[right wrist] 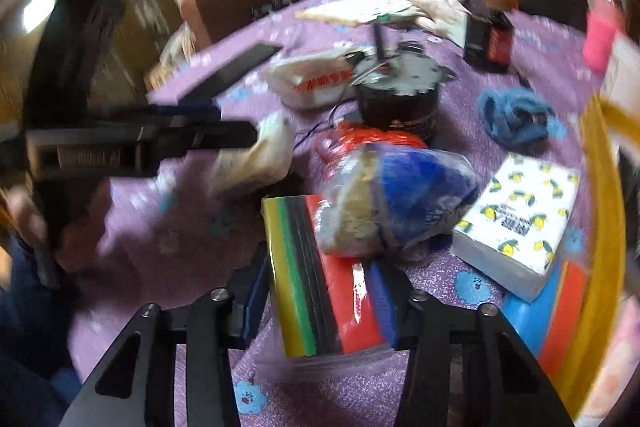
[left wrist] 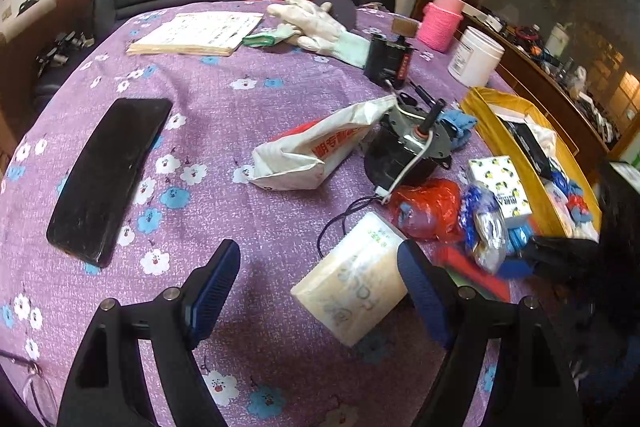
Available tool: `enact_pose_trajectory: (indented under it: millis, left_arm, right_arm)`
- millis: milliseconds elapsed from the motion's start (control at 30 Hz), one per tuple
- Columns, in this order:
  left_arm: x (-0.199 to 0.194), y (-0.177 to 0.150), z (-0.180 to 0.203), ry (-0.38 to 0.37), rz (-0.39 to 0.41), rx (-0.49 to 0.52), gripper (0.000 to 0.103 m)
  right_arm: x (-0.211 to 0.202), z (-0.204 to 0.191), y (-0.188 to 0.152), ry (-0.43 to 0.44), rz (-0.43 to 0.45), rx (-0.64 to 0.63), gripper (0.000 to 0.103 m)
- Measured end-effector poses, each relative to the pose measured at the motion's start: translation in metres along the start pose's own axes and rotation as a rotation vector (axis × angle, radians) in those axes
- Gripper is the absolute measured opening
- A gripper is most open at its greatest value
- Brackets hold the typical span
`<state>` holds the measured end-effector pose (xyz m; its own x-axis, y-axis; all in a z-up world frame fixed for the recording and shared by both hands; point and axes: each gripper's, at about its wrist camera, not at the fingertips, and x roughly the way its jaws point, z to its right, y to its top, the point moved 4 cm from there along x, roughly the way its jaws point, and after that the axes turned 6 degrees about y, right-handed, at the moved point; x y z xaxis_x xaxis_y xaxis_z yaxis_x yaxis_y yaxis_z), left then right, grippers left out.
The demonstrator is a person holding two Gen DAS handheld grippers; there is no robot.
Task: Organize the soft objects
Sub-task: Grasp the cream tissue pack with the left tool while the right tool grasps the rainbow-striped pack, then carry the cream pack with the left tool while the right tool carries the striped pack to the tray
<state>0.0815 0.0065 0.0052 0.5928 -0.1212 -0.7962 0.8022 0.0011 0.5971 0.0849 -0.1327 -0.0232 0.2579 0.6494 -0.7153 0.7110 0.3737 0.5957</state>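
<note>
Sponge stack (right wrist: 320,279) | clamped between right fingers (right wrist: 256,291) | left fingers (left wrist: 216,283) apart

Purple flowered tablecloth (left wrist: 248,131) under black case (left wrist: 108,179), booklet (left wrist: 200,33), gloves (left wrist: 316,25), motor (left wrist: 408,151), tissue pack (left wrist: 354,291).

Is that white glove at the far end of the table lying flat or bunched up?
Lying flat. The white glove is spread out with its fingers extended, resting on the purple tablecloth beside the open booklet.

left gripper (left wrist: 320,291): jaws wide apart | right gripper (right wrist: 320,291): jaws clamped, gripping
</note>
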Motion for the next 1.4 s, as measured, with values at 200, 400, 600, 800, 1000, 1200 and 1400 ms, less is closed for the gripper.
enact_pose_trajectory:
  millis: [200,400,600,800,1000,1200,1400]
  left_arm:
    - [0.0,-0.006,0.018,-0.057,-0.012,0.102,0.083]
    - [0.01,-0.012,0.028,0.01,-0.021,0.169,0.083]
    - [0.015,-0.012,0.024,-0.019,-0.035,0.146,0.059]
    - [0.017,-0.012,0.025,-0.011,-0.035,0.141,0.045]
    - [0.028,-0.007,0.01,0.014,-0.055,0.041,0.073]
    - [0.029,-0.009,0.018,0.1,-0.023,0.093,0.044]
    - [0.02,-0.006,0.016,0.096,0.013,0.083,0.044]
  right_arm:
    - [-0.011,0.026,0.003,0.064,0.034,0.106,0.047]
    - [-0.013,0.025,0.004,0.067,0.036,0.114,0.047]
    - [-0.013,0.024,0.002,0.059,0.036,0.106,0.047]
    - [-0.014,0.022,0.002,0.058,0.037,0.099,0.047]
    - [-0.013,0.017,0.002,0.03,0.033,0.07,0.047]
    - [-0.013,0.011,0.002,0.032,0.033,0.049,0.047]
    - [-0.021,0.009,0.004,0.046,0.072,0.038,0.047]
